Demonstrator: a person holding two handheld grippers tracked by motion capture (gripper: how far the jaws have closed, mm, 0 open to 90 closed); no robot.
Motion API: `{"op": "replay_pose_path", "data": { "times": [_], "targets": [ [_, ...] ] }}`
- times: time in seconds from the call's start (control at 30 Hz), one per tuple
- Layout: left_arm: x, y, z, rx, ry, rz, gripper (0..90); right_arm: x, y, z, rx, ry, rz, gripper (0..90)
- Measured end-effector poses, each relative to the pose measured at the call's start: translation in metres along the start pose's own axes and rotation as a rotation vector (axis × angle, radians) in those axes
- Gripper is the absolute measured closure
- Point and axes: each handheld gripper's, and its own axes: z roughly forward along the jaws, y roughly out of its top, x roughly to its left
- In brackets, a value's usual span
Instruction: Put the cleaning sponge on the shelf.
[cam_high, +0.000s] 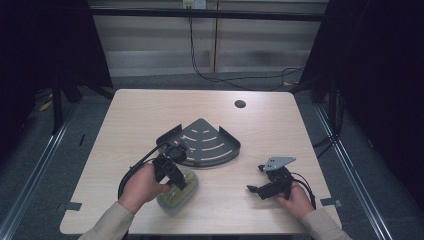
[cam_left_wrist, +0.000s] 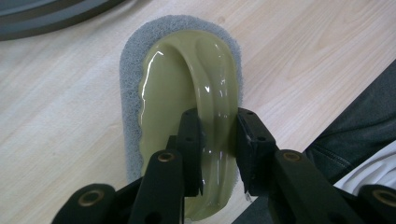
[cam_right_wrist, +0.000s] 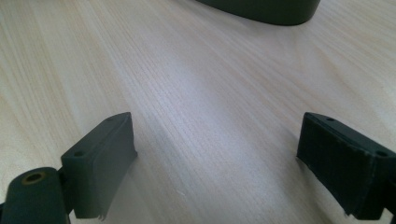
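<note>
An oval scrubber (cam_left_wrist: 182, 79) with a glossy olive-green top, a raised handle ridge and a grey pad underneath lies near the table's front left. My left gripper (cam_left_wrist: 218, 140) is shut on that handle ridge, one pad on each side. In the high view the same scrubber (cam_high: 186, 192) pokes out beneath the left gripper (cam_high: 175, 180). At the front right, my right gripper (cam_high: 256, 190) rests low over bare wood. Its jaws stand wide apart in the right gripper view, with nothing between them (cam_right_wrist: 215, 163).
A dark fan-shaped metal corner shelf (cam_high: 210, 132) with slots and a raised rim lies at the table's middle, just beyond the scrubber. A round cable hole (cam_high: 240, 104) sits near the far edge. A trouser leg (cam_left_wrist: 355, 135) shows past the table's front edge.
</note>
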Motion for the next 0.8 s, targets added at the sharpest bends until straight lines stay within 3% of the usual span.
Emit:
{"op": "replay_pose_path", "data": {
  "times": [0.8],
  "targets": [
    [0.018, -0.001, -0.032, -0.013, 0.021, 0.011, 73.1, 0.000, 0.000, 0.000, 0.001, 0.000, -0.002, 10.7]
  ]
}}
